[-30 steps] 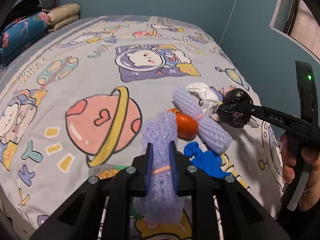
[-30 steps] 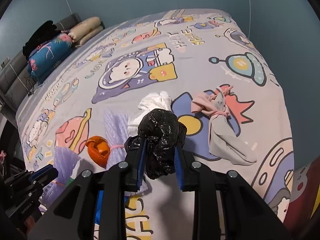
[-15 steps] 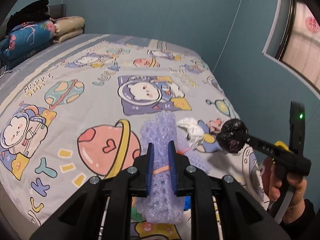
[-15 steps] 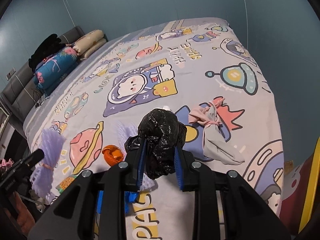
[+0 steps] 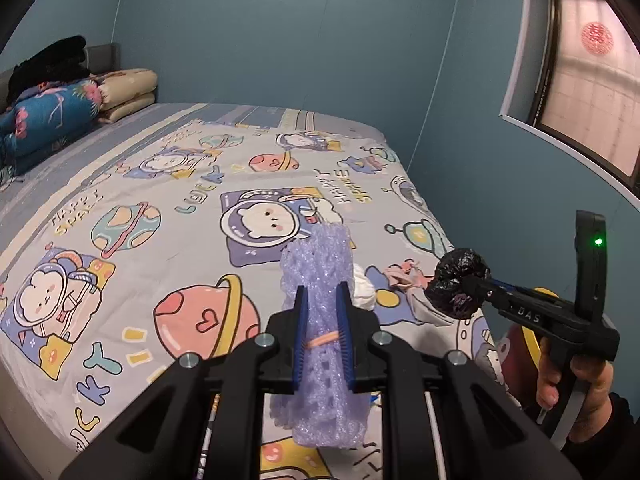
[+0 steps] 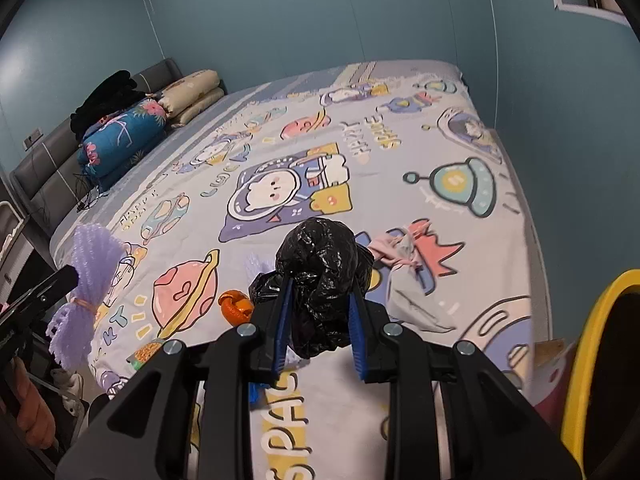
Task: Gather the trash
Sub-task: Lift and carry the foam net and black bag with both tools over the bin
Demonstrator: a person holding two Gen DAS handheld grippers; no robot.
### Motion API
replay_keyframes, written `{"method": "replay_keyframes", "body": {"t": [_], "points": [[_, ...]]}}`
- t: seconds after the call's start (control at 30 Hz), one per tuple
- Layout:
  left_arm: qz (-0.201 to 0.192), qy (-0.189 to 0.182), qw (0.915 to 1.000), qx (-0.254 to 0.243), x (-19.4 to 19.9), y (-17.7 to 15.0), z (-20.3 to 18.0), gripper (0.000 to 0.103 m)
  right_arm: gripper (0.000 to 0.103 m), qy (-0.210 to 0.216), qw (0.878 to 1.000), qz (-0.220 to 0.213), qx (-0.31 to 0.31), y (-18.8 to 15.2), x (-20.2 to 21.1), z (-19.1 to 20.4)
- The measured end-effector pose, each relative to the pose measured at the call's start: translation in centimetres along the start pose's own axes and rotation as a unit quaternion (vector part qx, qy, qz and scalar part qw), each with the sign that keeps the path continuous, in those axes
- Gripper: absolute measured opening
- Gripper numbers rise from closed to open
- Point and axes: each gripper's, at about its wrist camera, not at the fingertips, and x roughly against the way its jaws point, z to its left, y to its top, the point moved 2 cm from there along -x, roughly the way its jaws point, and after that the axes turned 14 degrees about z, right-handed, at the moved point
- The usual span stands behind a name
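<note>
My left gripper (image 5: 321, 300) is shut on a purple foam net (image 5: 318, 264) bound by a rubber band and holds it upright above the bed's near edge. In the right wrist view that net (image 6: 90, 268) hangs at the far left. My right gripper (image 6: 320, 296) is shut on a crumpled black plastic bag (image 6: 320, 256), also lifted off the bed. The left wrist view shows the bag (image 5: 460, 282) to the right of the net, with a person's hand (image 5: 576, 384) on that gripper's handle. An orange peel (image 6: 236, 308), white crumpled paper (image 5: 365, 290) and a pink-grey wad (image 6: 404, 276) lie on the bed.
The cartoon-print bedsheet (image 5: 160, 208) fills both views. A yellow-rimmed bin (image 6: 588, 344) stands off the bed's right corner. Folded quilts and pillows (image 5: 52, 120) are stacked at the headboard. A snack wrapper (image 6: 146, 352) and a blue scrap (image 6: 256, 392) lie near the front edge.
Both grippers have risen off the bed with the foam net and the black bag still held. The views tilted up, showing more wall and window.
</note>
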Motion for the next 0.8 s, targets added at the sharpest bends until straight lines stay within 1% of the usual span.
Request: {"method": "replay_keyframes", "body": {"t": [0.07, 0.13, 0.3, 0.47, 0.57, 0.8], "points": [[-0.001, -0.004, 1.0000, -0.004, 0.3, 0.1, -0.8, 0.014, 0.024, -0.004, 1.000, -0.007, 0.003, -0.2, 1.2, -0.3], [-0.004, 0.001, 1.0000, -0.007, 0.6, 0.1, -1.7, 0.014, 0.024, -0.005, 1.000, -0.011, 0.003, -0.3, 2.3, -0.8], [-0.010, -0.016, 0.9996, -0.022, 1.2, 0.5, -4.4, 0.014, 0.024, -0.007, 1.000, -0.020, -0.009, -0.9, 4.8, -2.8], [-0.018, -0.026, 0.9986, -0.043, 1.4, 0.8, -7.0, 0.014, 0.024, -0.011, 0.999, -0.041, -0.032, -1.5, 7.2, -5.3], [-0.018, -0.039, 0.9976, -0.054, 1.4, 1.1, -8.8, 0.014, 0.024, -0.013, 0.998, -0.050, -0.041, -1.8, 8.2, -6.5], [-0.026, -0.055, 0.9944, -0.087, 1.5, 1.6, -12.9, 0.014, 0.024, -0.029, 0.996, -0.063, -0.062, -3.0, 10.1, -9.6]]}}
